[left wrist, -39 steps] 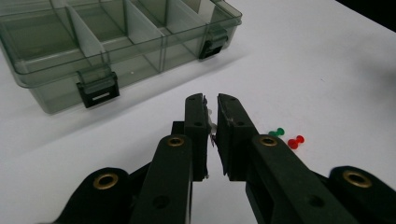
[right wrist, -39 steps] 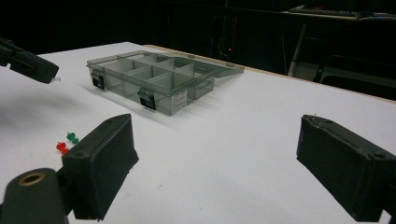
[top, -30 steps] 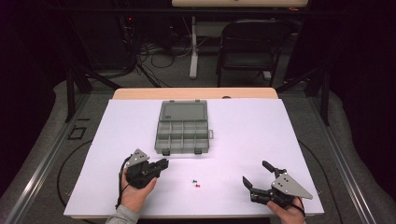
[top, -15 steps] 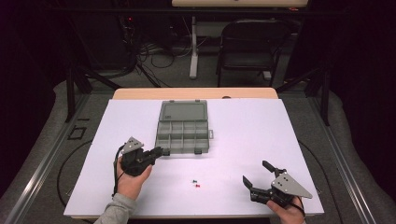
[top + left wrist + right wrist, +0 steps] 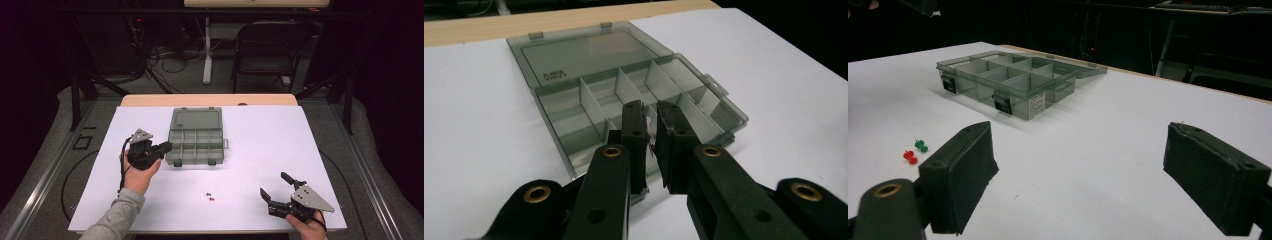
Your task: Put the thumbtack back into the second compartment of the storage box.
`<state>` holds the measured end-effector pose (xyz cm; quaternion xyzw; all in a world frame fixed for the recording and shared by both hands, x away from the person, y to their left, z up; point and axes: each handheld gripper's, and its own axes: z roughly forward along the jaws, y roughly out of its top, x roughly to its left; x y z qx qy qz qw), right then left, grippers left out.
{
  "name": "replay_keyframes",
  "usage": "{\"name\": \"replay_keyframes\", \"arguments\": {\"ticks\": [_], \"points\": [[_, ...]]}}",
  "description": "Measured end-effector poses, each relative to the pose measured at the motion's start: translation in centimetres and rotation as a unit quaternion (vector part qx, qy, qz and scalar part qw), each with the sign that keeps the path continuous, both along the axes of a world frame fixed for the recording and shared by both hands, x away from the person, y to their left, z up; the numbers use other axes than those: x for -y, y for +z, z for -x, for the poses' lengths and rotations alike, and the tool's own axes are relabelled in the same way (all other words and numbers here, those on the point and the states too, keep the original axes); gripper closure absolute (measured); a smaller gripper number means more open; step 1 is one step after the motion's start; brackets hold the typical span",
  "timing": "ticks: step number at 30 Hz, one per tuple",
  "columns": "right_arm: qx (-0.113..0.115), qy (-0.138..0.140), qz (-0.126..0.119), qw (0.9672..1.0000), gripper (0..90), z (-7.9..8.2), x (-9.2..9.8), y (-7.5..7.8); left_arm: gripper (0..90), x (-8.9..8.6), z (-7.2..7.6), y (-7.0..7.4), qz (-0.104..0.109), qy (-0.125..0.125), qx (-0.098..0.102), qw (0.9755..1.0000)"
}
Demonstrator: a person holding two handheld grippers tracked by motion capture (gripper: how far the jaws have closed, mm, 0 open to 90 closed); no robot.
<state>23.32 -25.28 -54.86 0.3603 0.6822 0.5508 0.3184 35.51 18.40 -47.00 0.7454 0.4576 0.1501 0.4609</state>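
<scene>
Pushpin, white and pinched between the nearly closed jaws of the left hand-held gripper, hangs over the organizer box's front-left compartments, while the right hand-held gripper gapes empty, well right of that box on the counter.

My table, white-topped, with little lying on it.

A smoky grey compartment box lies open near the far middle of my sheet, lid flat behind it. Nearer me, well apart from the box, a green pushpin and a red pushpin lie just beside each other.
</scene>
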Motion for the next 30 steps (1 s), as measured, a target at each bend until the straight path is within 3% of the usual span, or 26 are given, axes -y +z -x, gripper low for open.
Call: {"name": "replay_keyframes", "arguments": {"ticks": [14, 21, 30], "points": [[-0.001, 0.001, 0.000, 1.0000, 12.9, 0.0, 0.0, 0.0, 83.1, 0.8, -3.3, 1.7, -0.008, 0.016, -0.003, 0.9998], [-0.001, 0.001, 0.001, 1.0000, 12.9, 0.0, 0.0, 0.0, 83.1, 1.2, -5.0, 1.5, -0.020, 0.028, -0.012, 0.9993], [0.000, 0.002, 0.002, 1.0000, 13.0, 0.0, 0.0, 0.0, 83.1, 1.7, -7.4, 0.3, -0.017, 0.051, -0.032, 0.9981]]}}
